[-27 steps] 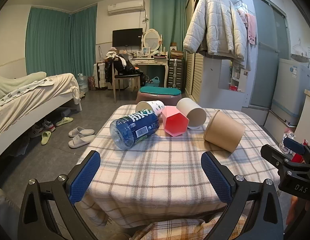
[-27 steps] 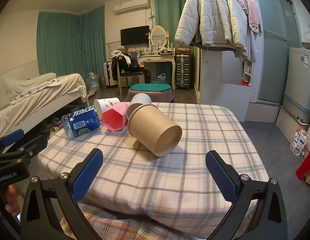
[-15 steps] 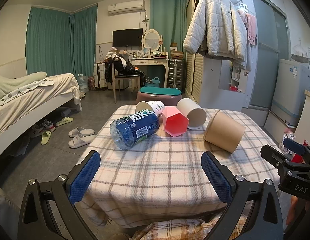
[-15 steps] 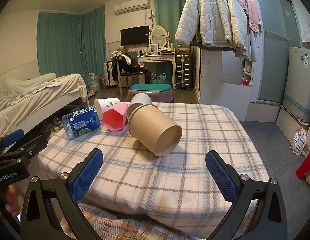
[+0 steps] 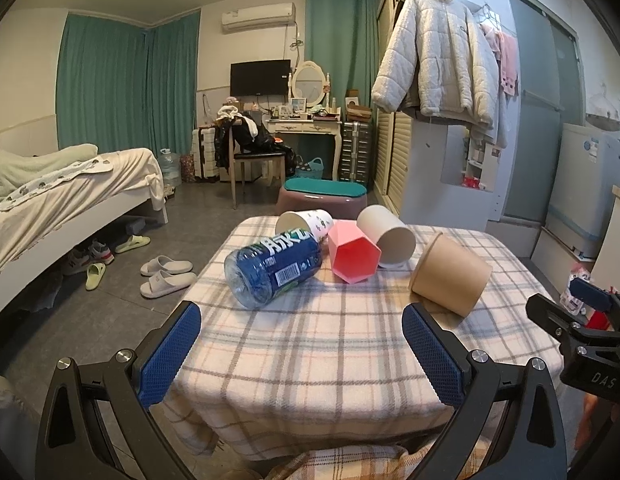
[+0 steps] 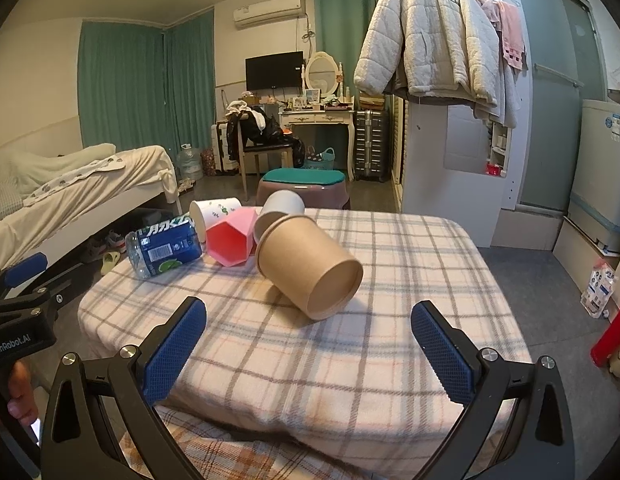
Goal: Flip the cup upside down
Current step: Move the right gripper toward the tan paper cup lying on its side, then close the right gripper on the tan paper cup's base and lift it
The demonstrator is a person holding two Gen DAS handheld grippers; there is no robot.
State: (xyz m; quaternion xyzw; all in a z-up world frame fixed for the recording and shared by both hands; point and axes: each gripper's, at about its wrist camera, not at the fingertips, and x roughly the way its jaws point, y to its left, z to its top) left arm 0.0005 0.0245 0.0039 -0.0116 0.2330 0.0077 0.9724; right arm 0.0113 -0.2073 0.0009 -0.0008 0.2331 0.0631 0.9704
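A brown paper cup (image 5: pixel 450 276) (image 6: pixel 310 264) lies on its side on the plaid-covered table (image 5: pixel 318 352) (image 6: pixel 390 320). Behind it lie a pink hexagonal cup (image 5: pixel 352 252) (image 6: pixel 229 240), a plain white cup (image 5: pixel 388 236) (image 6: pixel 279 210) and a white patterned cup (image 5: pixel 305 222) (image 6: pixel 213 210), all on their sides. My left gripper (image 5: pixel 301 354) is open and empty above the table's near edge. My right gripper (image 6: pixel 310 350) is open and empty, short of the brown cup.
A blue-labelled water bottle (image 5: pixel 273 268) (image 6: pixel 163 244) lies on its side at the table's left. A stool with a teal cushion (image 5: pixel 324 196) stands behind the table. A bed (image 5: pixel 61 200) is at left, cabinets and a hanging jacket (image 5: pixel 434 56) at right.
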